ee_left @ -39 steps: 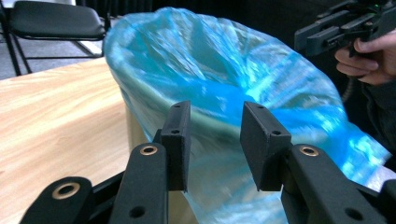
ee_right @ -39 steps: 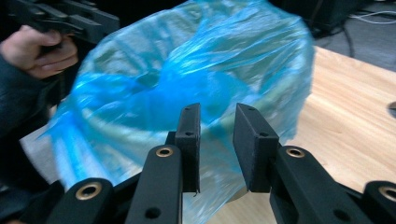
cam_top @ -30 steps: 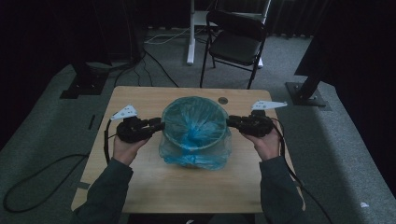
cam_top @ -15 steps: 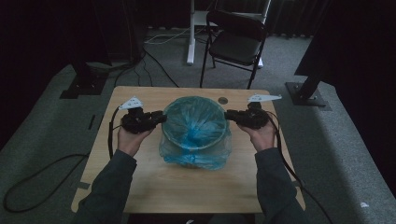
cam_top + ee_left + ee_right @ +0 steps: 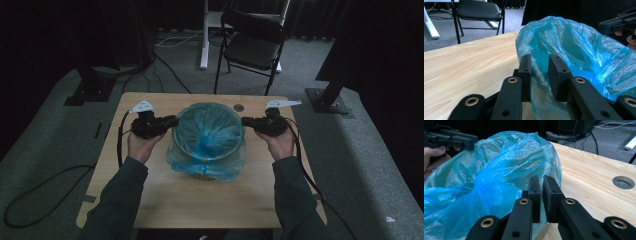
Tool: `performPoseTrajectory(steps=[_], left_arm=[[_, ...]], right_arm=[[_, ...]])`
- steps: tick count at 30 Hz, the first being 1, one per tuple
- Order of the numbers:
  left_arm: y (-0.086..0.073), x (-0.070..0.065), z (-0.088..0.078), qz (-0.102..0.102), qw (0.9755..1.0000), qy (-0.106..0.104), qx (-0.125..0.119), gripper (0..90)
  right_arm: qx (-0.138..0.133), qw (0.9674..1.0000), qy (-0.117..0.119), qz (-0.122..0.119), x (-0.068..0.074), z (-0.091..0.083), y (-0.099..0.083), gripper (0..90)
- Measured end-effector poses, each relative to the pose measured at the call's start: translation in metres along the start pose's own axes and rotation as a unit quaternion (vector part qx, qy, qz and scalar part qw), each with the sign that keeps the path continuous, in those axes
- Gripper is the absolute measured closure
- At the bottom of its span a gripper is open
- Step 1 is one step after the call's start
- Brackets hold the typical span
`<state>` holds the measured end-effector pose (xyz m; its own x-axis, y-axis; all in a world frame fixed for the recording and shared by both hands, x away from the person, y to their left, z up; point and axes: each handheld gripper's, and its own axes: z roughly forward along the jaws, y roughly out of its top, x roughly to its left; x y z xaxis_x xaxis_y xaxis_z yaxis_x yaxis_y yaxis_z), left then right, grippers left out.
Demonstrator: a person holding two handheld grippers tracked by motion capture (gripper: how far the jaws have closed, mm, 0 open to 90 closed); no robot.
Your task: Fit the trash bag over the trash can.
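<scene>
At mid-table in the high view, a bin lined with a blue bag stands between the left tongs and the right tongs, each at its rim. Left gripper view: left tongs have just been closing, narrow, bag film between the jaws. Right gripper view: right tongs have just been closing, nearly together, pinching the bag's edge.
</scene>
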<state>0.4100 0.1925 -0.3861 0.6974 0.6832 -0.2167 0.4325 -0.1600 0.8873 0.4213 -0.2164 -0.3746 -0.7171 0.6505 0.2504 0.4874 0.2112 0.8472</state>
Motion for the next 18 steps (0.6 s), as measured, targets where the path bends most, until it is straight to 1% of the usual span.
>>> performPoseTrajectory(steps=[6, 9, 13, 16, 18], left_arm=[[0.004, 0.002, 0.002, 0.001, 1.0, 0.004, -0.005, 79.4], [0.005, 0.004, 0.003, -0.002, 0.9999, 0.004, -0.012, 84.4], [0.008, 0.005, 0.006, 0.0, 0.9999, 0.007, -0.013, 88.6], [0.009, 0.006, 0.009, 0.003, 0.9998, 0.014, -0.013, 89.4], [0.01, 0.008, 0.012, 0.0, 0.9998, 0.017, -0.013, 89.4]], right_arm=[[0.008, 0.9999, -0.008, -0.002, -0.003, 0.005, 0.001, 89.6], [0.009, 0.9999, -0.011, -0.003, -0.003, 0.007, 0.002, 89.8], [0.011, 0.9998, -0.014, -0.003, -0.005, 0.01, 0.004, 89.9], [0.01, 0.9998, -0.017, -0.001, -0.007, 0.011, 0.004, 90.0], [0.009, 0.9997, -0.021, 0.001, -0.008, 0.011, 0.005, 90.0]])
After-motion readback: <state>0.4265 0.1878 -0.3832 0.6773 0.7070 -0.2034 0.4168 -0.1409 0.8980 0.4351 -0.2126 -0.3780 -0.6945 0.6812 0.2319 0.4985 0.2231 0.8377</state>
